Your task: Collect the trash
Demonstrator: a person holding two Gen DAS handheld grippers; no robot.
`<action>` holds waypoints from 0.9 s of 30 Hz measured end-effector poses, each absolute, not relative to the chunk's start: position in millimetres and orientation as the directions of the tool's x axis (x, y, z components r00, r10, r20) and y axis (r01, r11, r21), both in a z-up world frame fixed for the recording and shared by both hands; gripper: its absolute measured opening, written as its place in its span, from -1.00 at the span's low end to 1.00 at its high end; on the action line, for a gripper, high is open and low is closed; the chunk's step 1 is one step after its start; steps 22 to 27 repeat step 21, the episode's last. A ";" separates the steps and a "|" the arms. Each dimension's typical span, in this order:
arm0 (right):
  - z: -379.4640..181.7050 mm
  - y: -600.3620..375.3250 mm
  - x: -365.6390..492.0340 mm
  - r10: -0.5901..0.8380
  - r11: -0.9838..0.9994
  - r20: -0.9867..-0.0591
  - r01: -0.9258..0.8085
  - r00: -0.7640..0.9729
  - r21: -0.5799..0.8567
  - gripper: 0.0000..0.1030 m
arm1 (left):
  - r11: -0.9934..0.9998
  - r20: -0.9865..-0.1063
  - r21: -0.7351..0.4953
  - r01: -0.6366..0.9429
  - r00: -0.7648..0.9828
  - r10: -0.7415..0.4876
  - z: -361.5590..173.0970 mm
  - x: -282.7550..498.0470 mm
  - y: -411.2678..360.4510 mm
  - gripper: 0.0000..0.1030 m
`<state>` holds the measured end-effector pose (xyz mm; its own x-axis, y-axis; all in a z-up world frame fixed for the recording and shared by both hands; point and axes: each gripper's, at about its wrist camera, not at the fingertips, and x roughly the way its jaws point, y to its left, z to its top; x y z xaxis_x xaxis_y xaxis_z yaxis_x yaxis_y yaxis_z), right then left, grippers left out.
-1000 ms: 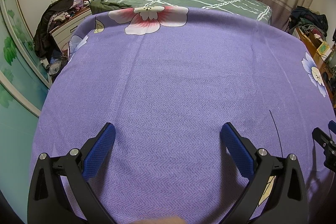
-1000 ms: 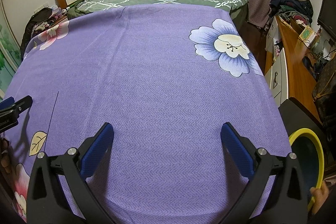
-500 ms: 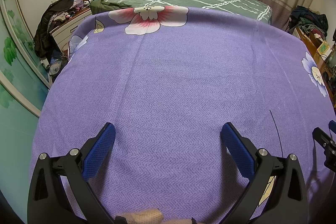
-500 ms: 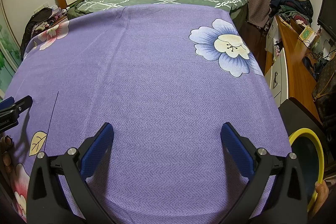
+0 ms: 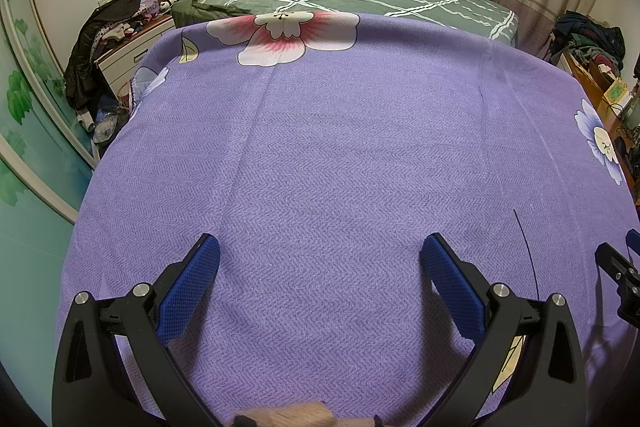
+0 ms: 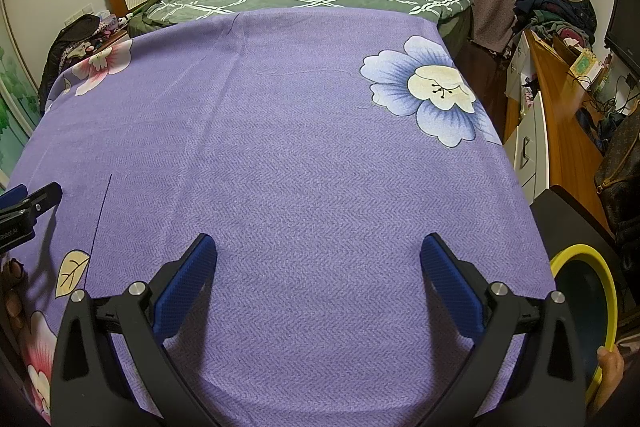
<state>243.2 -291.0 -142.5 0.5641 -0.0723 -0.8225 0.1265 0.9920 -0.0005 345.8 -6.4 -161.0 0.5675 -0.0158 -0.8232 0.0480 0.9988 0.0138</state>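
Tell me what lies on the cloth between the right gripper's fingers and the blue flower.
Nothing: in the right wrist view, only bare purple cloth stretches from the right gripper, open, up to the blue flower. No trash shows there.

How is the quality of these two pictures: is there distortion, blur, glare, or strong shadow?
Left wrist view: strong fisheye bulge, the purple cloth curves like a dome; corners are dark; focus is sharp; soft shadows lie beside the open left gripper. Right wrist view: same bulge and dark corners; the wooden desk shows a pale sheen; no motion blur around the open right gripper.
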 end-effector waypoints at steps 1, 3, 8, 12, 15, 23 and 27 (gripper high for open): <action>-142.5 -290.8 244.1 -0.072 0.992 -0.823 0.126 0.564 0.000 0.90 | 0.999 -0.823 0.014 0.048 0.568 -0.016 -161.0 345.8 -6.1 0.93; -142.5 -290.5 245.0 -0.072 0.992 -0.822 0.127 0.564 0.000 0.90 | 0.999 -0.823 0.011 0.049 0.568 -0.019 -160.9 345.6 -6.1 0.93; -142.4 -290.5 245.7 -0.072 0.992 -0.822 0.127 0.564 0.000 0.90 | 0.998 -0.822 0.019 0.067 0.569 -0.023 -161.0 344.6 -9.9 0.93; -142.5 -290.8 243.6 -0.072 0.992 -0.823 0.127 0.564 0.000 0.90 | 0.997 -0.823 0.019 0.069 0.568 -0.024 -161.5 344.0 -11.8 0.93; -142.5 -290.9 243.6 -0.072 0.992 -0.822 0.126 0.564 0.000 0.90 | 0.997 -0.823 0.017 0.069 0.568 -0.025 -161.3 342.2 -12.8 0.93; -142.4 -290.6 243.9 -0.072 0.992 -0.823 0.127 0.564 0.000 0.90 | 0.998 -0.823 0.015 0.069 0.568 -0.026 -160.9 342.7 -12.0 0.93; -142.4 -290.6 243.9 -0.072 0.992 -0.823 0.127 0.564 0.000 0.90 | 0.998 -0.823 0.015 0.069 0.568 -0.026 -160.9 342.7 -12.0 0.93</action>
